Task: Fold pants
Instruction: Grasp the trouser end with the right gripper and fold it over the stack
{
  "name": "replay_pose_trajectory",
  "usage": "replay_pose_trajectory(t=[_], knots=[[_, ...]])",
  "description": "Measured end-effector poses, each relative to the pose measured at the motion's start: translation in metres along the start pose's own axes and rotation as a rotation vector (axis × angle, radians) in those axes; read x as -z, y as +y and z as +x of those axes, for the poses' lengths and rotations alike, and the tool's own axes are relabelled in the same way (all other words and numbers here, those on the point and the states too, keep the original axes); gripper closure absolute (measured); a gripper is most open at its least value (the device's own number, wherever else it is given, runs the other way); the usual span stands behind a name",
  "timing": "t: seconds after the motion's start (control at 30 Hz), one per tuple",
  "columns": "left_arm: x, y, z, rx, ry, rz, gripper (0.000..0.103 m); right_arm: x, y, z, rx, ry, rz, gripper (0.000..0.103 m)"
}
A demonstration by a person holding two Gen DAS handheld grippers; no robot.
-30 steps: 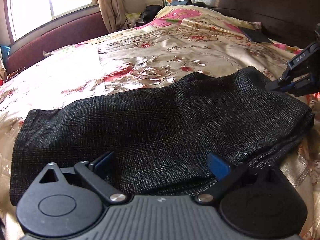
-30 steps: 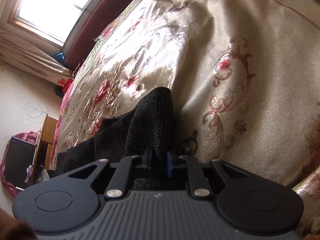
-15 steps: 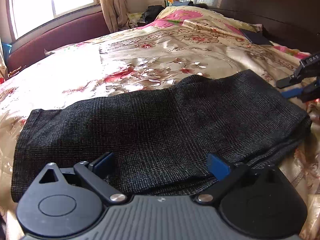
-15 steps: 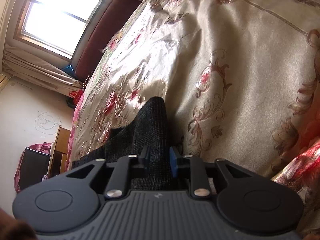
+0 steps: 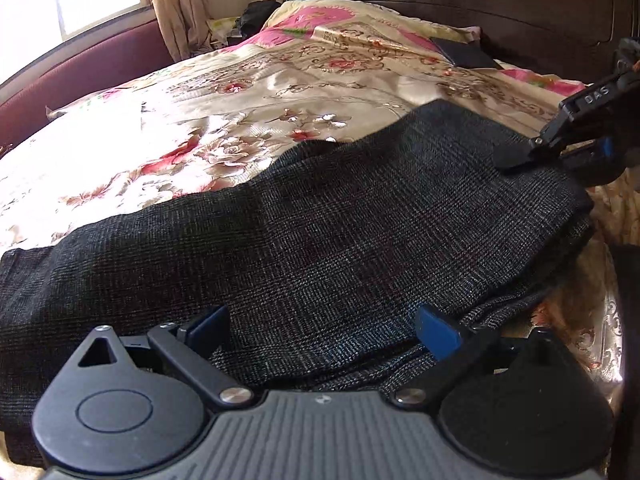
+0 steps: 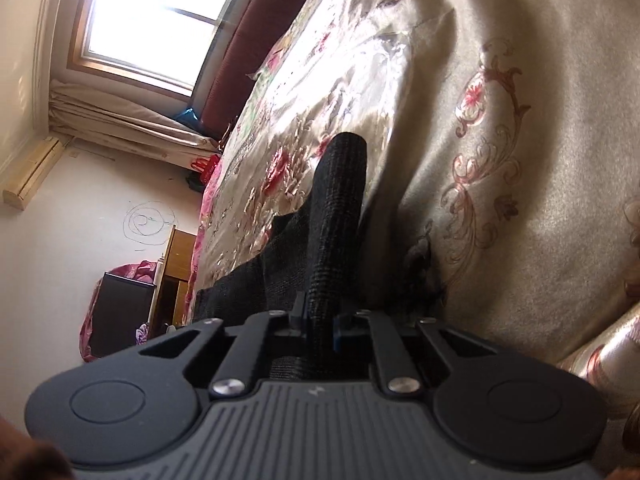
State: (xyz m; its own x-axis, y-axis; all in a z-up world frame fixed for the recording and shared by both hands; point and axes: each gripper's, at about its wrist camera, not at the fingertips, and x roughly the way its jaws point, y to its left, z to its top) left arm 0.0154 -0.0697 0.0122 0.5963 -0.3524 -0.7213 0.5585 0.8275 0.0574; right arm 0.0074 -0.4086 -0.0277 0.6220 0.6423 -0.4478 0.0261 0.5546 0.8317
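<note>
Surroundings: a bed covered by a cream satin bedspread (image 5: 248,128) with red and pink floral embroidery. A dark wooden headboard (image 5: 500,4) stands at the far end, with a flat dark object (image 5: 464,56) lying on the cover near it. A maroon upholstered side panel (image 5: 92,64) runs below the window (image 6: 152,36); a beige curtain (image 5: 172,4) hangs beside it. In the right wrist view, a dark cabinet (image 6: 120,312) and a wooden stand (image 6: 180,248) sit by the wall at floor level. Nothing lies on top of the garment.

Pants (image 5: 320,240): dark charcoal woven fabric with a fine check, laid lengthwise across the near part of the bed, folded leg over leg. Layered edges are stacked at the right end; the surface is mostly flat with shallow ripples.

Left gripper (image 5: 320,328): fingers spread wide apart, low over the near edge of the pants, gripping nothing.

Right gripper (image 6: 320,322): fingers closed on a raised fold of the pants at the right end, which stands up as a ridge between them.
</note>
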Motion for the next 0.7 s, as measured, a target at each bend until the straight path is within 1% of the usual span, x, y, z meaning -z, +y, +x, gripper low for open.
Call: replay_pose_trajectory(t=[0.07,0.17,0.3,0.4,0.53,0.7], knots=[[0.0,0.001,0.003,0.007,0.006,-0.013,0.0,0.0,0.013,0.006,0.025,-0.002,-0.001,0.092],[0.001,0.003,0.0,0.015,0.005,-0.016,0.0,-0.008,0.038,0.012,-0.024,-0.023,-0.018,0.093],[0.004,0.005,-0.002,0.027,-0.004,-0.015,0.0,-0.012,0.072,0.025,-0.044,-0.001,-0.062,0.093],[0.009,0.006,-0.004,0.029,-0.023,-0.018,0.0,-0.01,0.091,0.039,-0.027,0.011,-0.084,0.093],[0.013,0.008,-0.008,0.038,-0.031,-0.019,0.0,-0.005,0.102,0.054,-0.009,0.014,-0.068,0.092],[0.016,0.014,-0.013,0.052,-0.041,-0.025,0.0,0.002,0.124,0.074,0.028,0.028,-0.097,0.093]])
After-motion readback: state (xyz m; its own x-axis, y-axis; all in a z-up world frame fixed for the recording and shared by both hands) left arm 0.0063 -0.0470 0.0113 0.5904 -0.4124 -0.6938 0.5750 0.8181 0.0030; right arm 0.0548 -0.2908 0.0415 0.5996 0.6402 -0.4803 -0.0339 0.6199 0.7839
